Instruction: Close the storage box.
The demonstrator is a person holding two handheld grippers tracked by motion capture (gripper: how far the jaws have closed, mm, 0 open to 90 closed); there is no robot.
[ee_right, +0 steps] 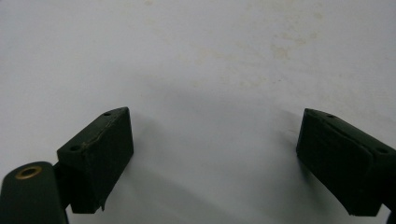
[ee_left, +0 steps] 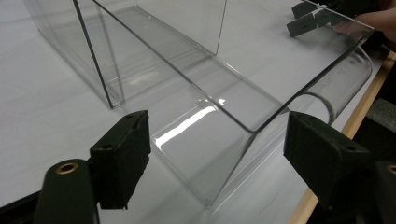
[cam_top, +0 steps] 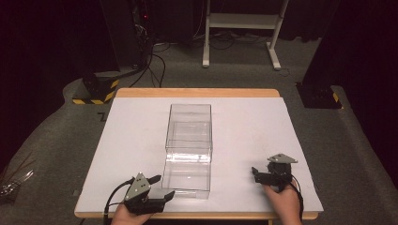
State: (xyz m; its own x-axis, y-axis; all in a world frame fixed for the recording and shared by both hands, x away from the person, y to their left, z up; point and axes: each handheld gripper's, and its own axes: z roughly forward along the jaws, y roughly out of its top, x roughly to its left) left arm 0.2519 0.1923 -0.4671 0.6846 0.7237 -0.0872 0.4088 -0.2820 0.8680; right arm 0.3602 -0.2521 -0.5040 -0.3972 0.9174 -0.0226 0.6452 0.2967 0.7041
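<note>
while a clear plastic box sits mid-frame on the white desk, the left gripper at lower left and right gripper at lower right keep fingers wide, empty

The left gripper, held in the person's left hand near the table's front edge, points toward the table's right side with its jaws wide apart. The right gripper, in the right hand at the table's front right, points left, jaws spread wide just above the tabletop.
</note>
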